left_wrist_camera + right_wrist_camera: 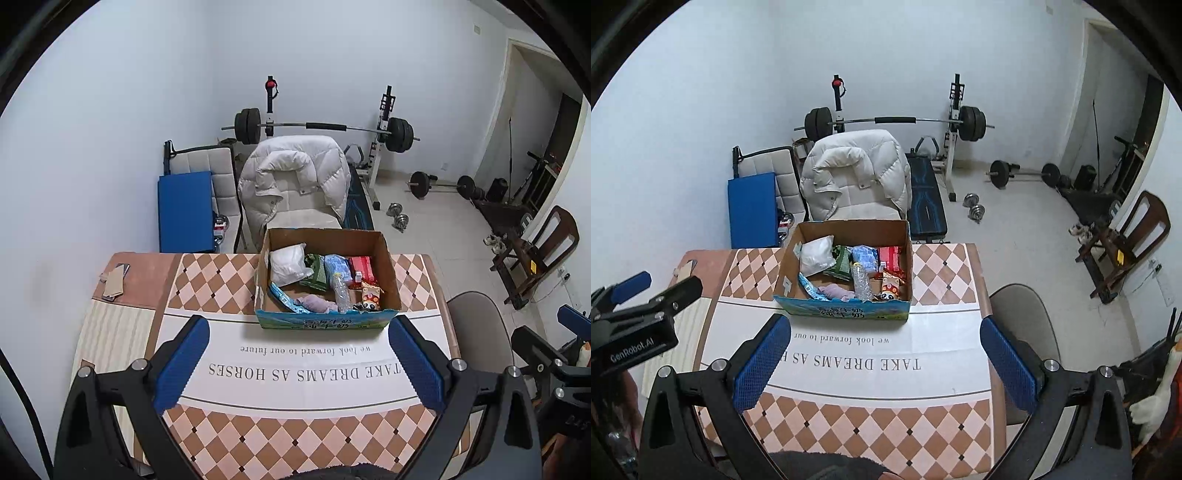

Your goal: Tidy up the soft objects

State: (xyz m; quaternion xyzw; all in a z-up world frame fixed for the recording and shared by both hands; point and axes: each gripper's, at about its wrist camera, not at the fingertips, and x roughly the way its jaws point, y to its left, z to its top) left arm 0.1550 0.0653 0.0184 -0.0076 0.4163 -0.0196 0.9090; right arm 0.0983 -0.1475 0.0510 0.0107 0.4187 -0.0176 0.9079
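Observation:
An open cardboard box [391, 280] [788, 266] stands at the far side of the checkered table [221, 280] [942, 273]. It holds a white soft bag [290, 264] [816, 254], a green cloth [316, 273], a blue-patterned pack [338, 266] [866, 256], a red pack [362, 267] [890, 256], a clear plastic bottle [341, 291] [860, 282], a lilac cloth [317, 303] [834, 291] and a mushroom toy [371, 297] [892, 288]. My left gripper [297, 326] and right gripper [886, 325] are open and empty, above the table in front of the box.
Cardboard scraps [114, 280] lie at the table's far left corner. A chair with a white puffer jacket [295, 173] [857, 166] stands behind the table, a grey chair [476, 325] [1023, 321] to its right. Weight bench, barbells and dumbbells stand on the floor beyond.

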